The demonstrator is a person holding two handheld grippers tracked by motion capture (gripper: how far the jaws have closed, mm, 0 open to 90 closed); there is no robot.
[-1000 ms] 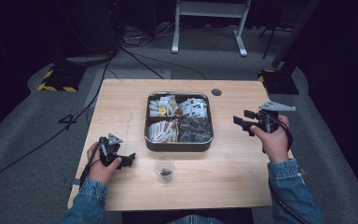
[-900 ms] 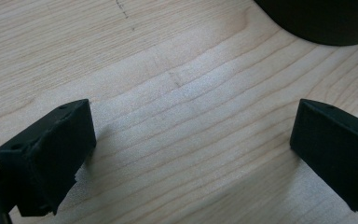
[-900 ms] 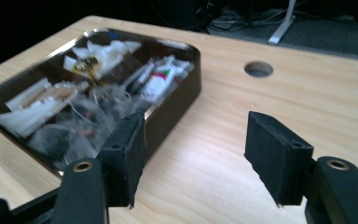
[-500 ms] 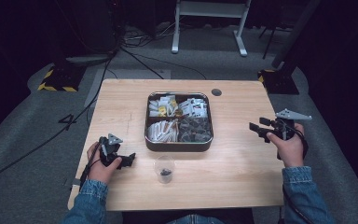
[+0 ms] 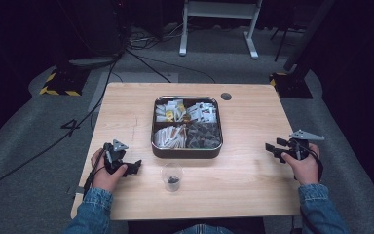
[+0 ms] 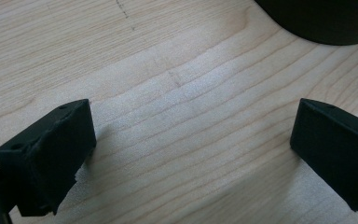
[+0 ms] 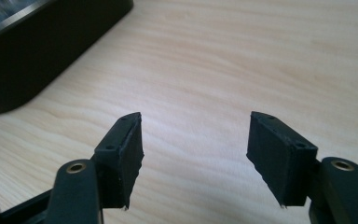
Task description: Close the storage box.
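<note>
A square metal tray (image 5: 187, 154) sits mid-table, its four compartments holding white, yellow and dark packets. Just in front of it stands a small clear cup (image 5: 172, 176) with something dark inside. My left gripper (image 5: 135, 167) rests low at the front left of the table, pointing right, its jaws open wide over bare wood (image 6: 193, 121); the tray's dark wall (image 6: 326, 23) is ahead of it. My right gripper (image 5: 271, 148) hovers near the table's right edge, pointing left, open (image 7: 196, 128). Its jaws have just been opening a little, with nothing between them. The tray's corner (image 7: 37, 51) lies to its far left.
The wooden table (image 5: 253, 122) has a round cable hole (image 5: 226, 96) behind the tray. Beyond the table are a white stand's legs (image 5: 219, 24), floor cables (image 5: 141, 58) and a yellow-and-black striped base (image 5: 58, 83). The table's right edge is close under my right hand.
My right gripper has moved right and toward the near side, sinking closer to the table's right edge. The left gripper, the tray and the cup have stayed put.
</note>
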